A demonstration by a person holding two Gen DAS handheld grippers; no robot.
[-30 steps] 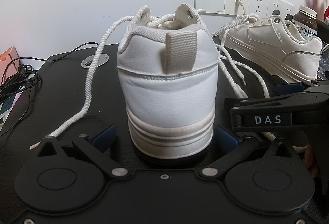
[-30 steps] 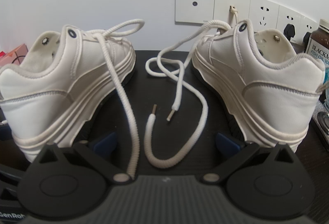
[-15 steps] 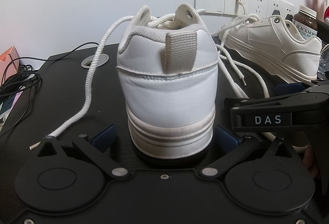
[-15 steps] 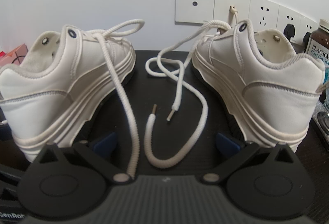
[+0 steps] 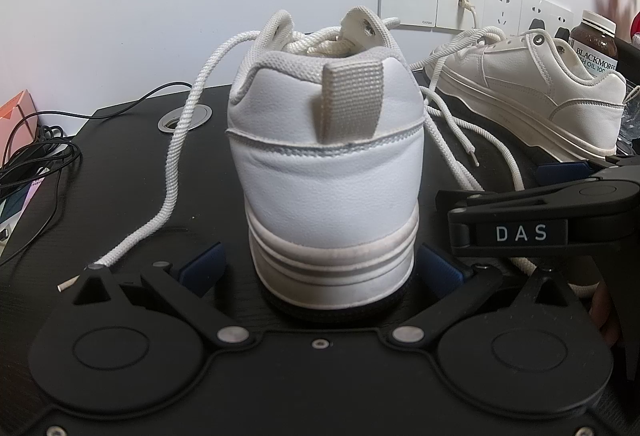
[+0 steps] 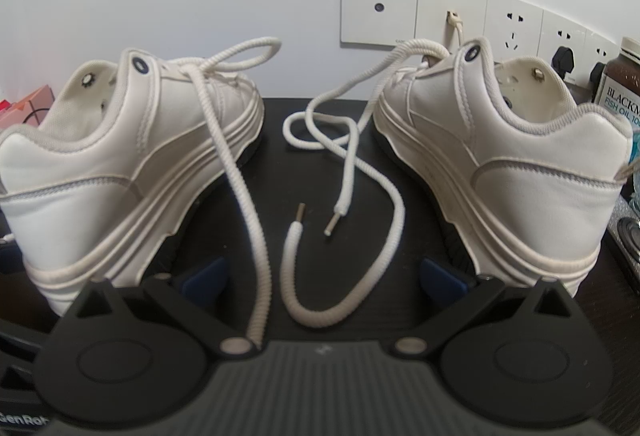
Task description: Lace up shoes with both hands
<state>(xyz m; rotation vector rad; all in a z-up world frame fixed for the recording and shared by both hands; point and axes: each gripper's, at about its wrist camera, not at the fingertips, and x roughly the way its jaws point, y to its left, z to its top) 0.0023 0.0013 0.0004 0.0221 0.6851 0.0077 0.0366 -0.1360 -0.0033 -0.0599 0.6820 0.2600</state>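
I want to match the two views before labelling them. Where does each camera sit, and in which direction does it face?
Left wrist view: sits on the left gripper, low on the black table, facing the heel of the nearer white leather sneaker; its open blue-padded fingers flank the sole, and the right gripper's body crosses at right.
Right wrist view: sits on the right gripper, facing the gap between both sneakers, toward loose white laces; its fingers are open.
Shared: both sneakers, wall sockets, brown supplement bottle.
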